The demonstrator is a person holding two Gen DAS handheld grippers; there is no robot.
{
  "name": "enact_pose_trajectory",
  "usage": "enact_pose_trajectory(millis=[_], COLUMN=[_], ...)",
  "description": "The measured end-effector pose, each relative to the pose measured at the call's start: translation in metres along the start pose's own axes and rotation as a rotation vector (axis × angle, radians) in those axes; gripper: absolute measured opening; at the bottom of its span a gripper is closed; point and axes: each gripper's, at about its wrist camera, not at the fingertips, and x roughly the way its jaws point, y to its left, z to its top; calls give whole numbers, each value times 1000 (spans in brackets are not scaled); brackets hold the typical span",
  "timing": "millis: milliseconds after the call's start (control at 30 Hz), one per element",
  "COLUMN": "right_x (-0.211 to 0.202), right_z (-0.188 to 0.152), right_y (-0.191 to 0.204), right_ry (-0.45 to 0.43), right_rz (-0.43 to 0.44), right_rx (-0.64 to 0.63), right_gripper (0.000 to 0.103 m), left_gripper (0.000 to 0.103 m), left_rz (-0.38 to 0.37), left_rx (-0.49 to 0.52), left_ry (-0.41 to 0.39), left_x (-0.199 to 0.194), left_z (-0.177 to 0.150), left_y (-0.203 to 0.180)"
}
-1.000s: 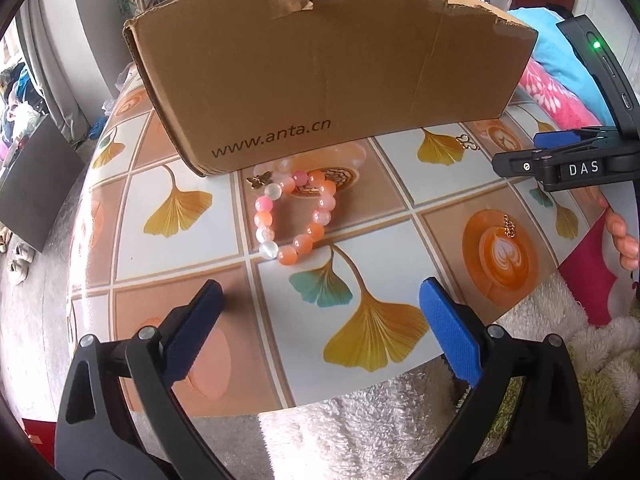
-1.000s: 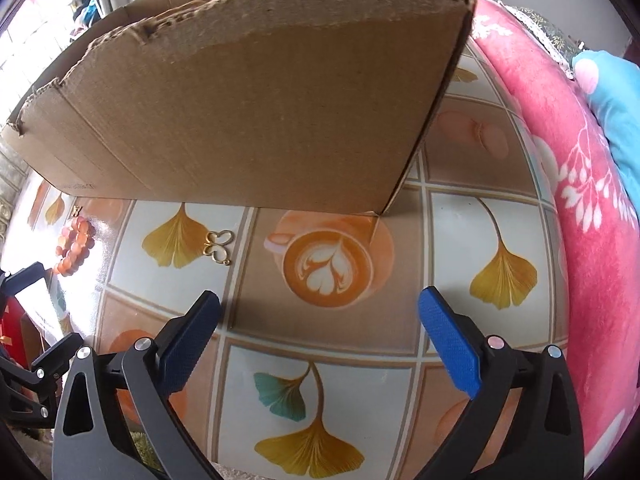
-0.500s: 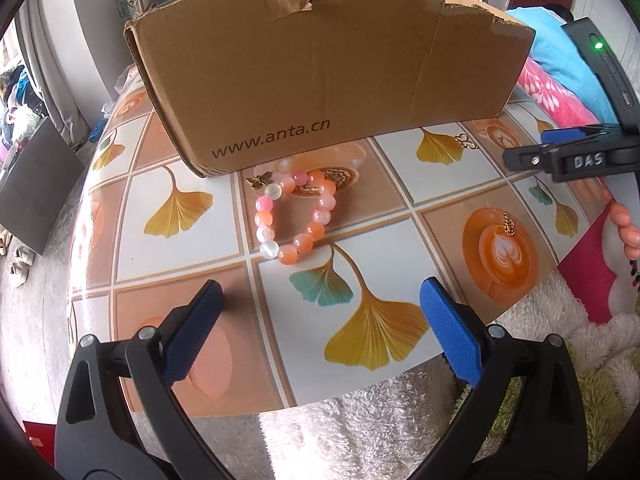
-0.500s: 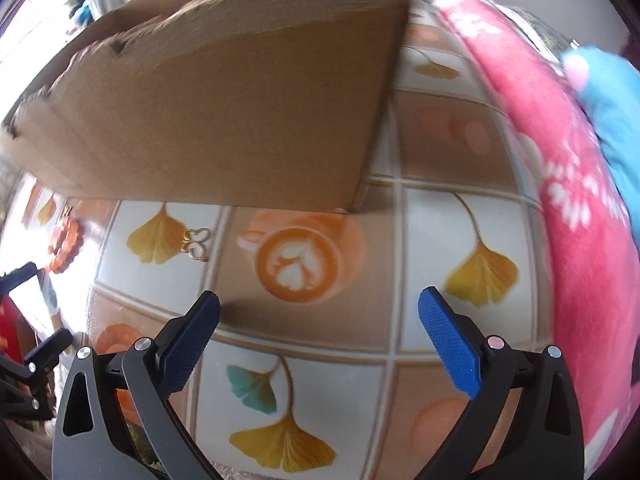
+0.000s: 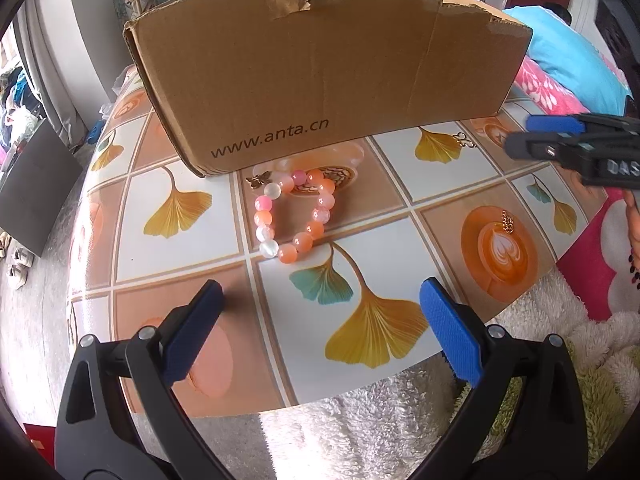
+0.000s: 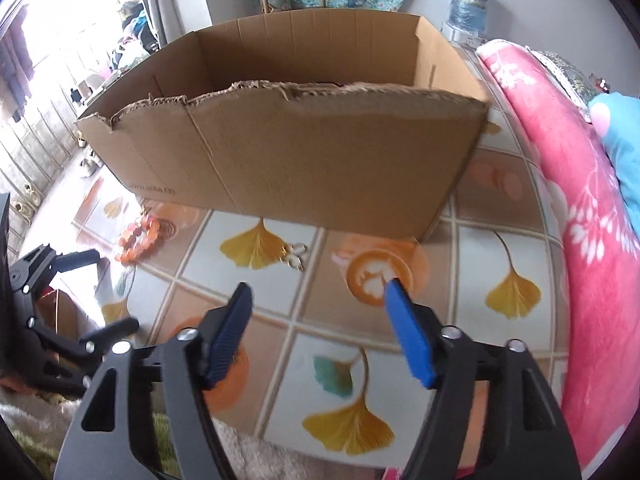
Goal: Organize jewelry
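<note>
An orange, pink and white bead bracelet [image 5: 294,212] with a small gold butterfly charm lies on the table in front of a brown cardboard box [image 5: 328,68]. My left gripper [image 5: 320,328] is open and empty, short of the bracelet. A gold butterfly-shaped piece [image 5: 464,141] lies near the box's right corner; it also shows in the right wrist view [image 6: 297,255]. A small gold pendant [image 5: 508,222] lies on a coffee print. My right gripper [image 6: 318,316] is open and empty, above the table short of the gold piece. The box [image 6: 288,152] is open-topped.
The round table [image 5: 192,264] has a tile and ginkgo-leaf cover. A pink blanket [image 6: 580,200] borders the right side. White fluffy rug [image 5: 360,420] lies below the table's near edge. The left gripper shows in the right wrist view [image 6: 52,304].
My right gripper has risen and pulled back, so the box's open top now shows, and its jaws have narrowed. The left gripper has held still.
</note>
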Motion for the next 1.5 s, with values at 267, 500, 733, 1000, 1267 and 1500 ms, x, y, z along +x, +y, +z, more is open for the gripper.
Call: enact_pose_trajectory(millis=[267, 500, 733, 1000, 1267, 1500], right_x=[23, 33, 35, 25, 22, 20], right_z=[14, 11, 7, -6, -16, -17], right_y=[15, 18, 22, 7, -4, -13], right_ry=[10, 25, 18, 29, 24, 20], right_rz=[38, 36, 16, 3, 4, 19], right_rx=[-14, -6, -25, 25, 73, 72], right_gripper=[39, 26, 13, 13, 13, 13], left_gripper=[95, 95, 96, 93, 39, 13], left_rz=[6, 6, 17, 33, -58, -17], left_rx=[-7, -7, -8, 24, 0, -37], left_ry=[1, 1, 3, -126, -85, -74], left_x=[0, 0, 0, -17, 4, 15], left_z=[2, 2, 3, 18, 35, 37], left_y=[-2, -1, -1, -6, -9, -1])
